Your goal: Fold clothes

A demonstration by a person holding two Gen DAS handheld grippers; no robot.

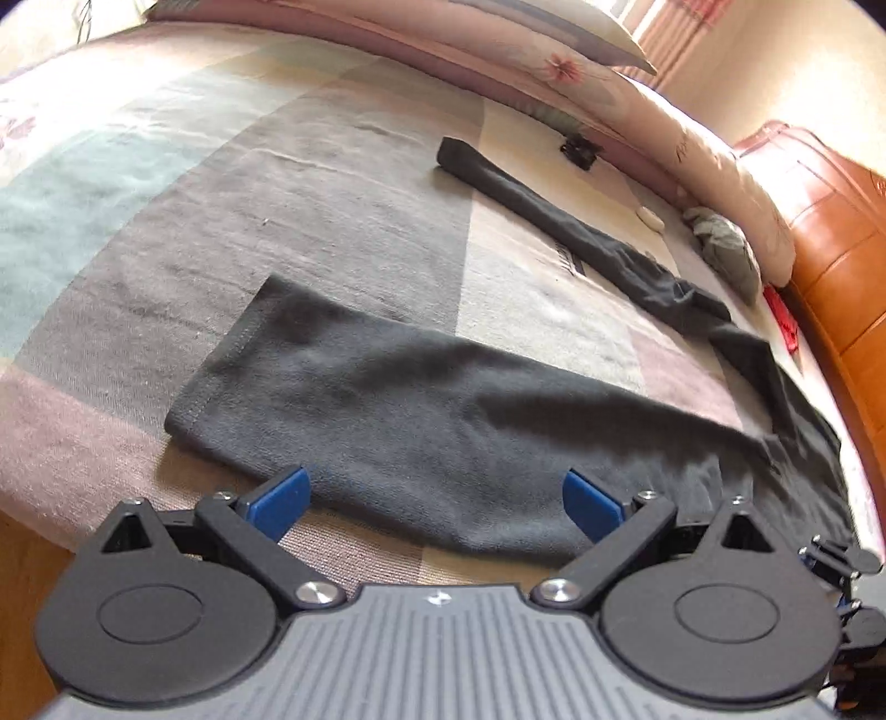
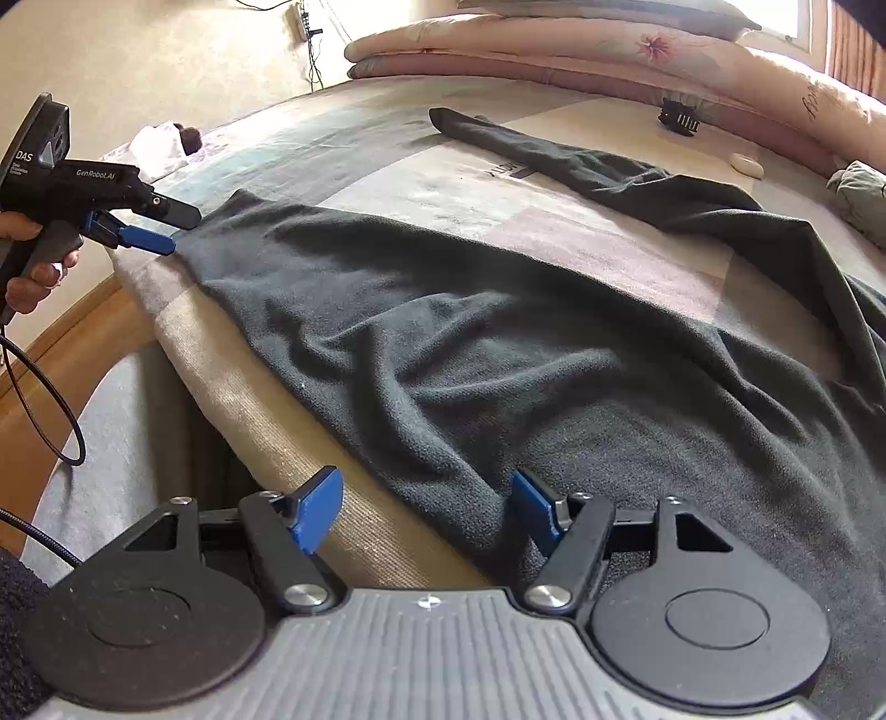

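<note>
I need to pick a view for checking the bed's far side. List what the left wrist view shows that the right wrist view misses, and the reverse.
Only the left wrist view: the orange wooden headboard and a red item beside it.

Only the right wrist view: the left gripper seen from outside, the hand holding it, its black cable, and a wall power strip.

Both: dark grey trousers spread on the patchwork bedsheet, a black hair clip, folded quilts.

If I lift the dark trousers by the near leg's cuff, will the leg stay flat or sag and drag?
The dark trousers would probably sag: the fabric already lies in soft wrinkles. Its fleecy-looking surface likely grips the bedcover and drags rather than slides. The far leg will likely trail behind, since both legs join at the waist.
</note>
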